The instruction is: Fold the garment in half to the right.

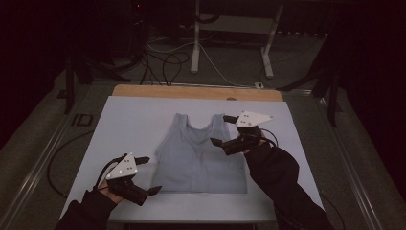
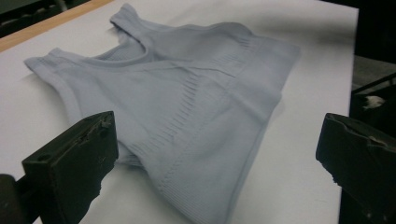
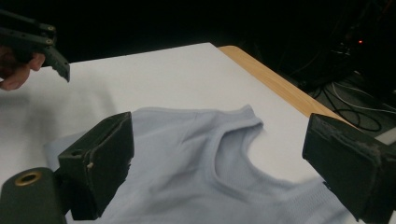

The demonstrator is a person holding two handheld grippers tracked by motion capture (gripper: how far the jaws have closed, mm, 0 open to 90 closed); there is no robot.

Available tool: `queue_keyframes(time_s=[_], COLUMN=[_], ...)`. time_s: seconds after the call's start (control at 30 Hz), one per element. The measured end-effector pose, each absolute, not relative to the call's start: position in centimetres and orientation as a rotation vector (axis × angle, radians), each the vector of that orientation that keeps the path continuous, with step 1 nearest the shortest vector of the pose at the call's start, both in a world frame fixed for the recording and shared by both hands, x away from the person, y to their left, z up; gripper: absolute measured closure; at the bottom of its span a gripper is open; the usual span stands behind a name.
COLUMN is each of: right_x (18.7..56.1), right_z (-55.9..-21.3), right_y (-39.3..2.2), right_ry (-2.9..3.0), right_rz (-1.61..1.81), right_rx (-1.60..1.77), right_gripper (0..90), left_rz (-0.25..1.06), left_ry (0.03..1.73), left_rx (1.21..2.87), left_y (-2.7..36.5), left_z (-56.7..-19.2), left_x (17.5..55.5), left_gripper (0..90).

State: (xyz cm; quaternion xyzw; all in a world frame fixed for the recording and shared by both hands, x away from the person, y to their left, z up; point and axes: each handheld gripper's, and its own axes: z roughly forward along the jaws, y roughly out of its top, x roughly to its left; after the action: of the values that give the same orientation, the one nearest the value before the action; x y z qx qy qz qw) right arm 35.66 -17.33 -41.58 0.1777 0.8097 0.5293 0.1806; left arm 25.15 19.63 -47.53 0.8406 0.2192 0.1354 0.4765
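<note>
The light blue tank top [image 1: 198,155] lies flat on the white counter [image 1: 129,120], straps pointing away from the person, hem toward them. The left claw [image 1: 146,173] stands wide open and empty, just outside the garment's lower left corner; in the left gripper view the hem corner [image 2: 187,186] lies between and just ahead of its jaws. The right claw [image 1: 225,129] is also spread wide and holds nothing; it hovers over the right shoulder strap [image 1: 219,123], with the neckline [image 3: 233,144] directly ahead of it in the right gripper view.

Handling: the garment appears to be a thin ribbed knit, so it is judged light, soft and limp, with no stiffness of its own. It will probably sag, stretch and drag across the counter when lifted by one point. The doubled hem band and the strap edges look like the firmest places to pinch. A grip on a single layer risks separating front from back.
</note>
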Motion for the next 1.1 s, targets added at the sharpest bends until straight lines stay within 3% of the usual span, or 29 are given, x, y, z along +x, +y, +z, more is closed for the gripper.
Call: queue_keyframes(time_s=[0.4, 1.1], right_x=[39.6, 45.3], right_z=[-42.1, -44.8], right_y=[-12.6, -7.3], right_ry=[2.351, 2.419], right_rz=[1.475, 1.431], right_rx=[0.480, 0.561], right_gripper=[8.9, 9.1], left_rz=[0.424, 0.279], left_ry=[0.644, 0.681], left_rx=[2.059, 2.102], left_y=[19.4, 19.8], left_z=[-48.0, -50.4], left_x=[25.4, 26.4], left_gripper=[0.3, 0.3])
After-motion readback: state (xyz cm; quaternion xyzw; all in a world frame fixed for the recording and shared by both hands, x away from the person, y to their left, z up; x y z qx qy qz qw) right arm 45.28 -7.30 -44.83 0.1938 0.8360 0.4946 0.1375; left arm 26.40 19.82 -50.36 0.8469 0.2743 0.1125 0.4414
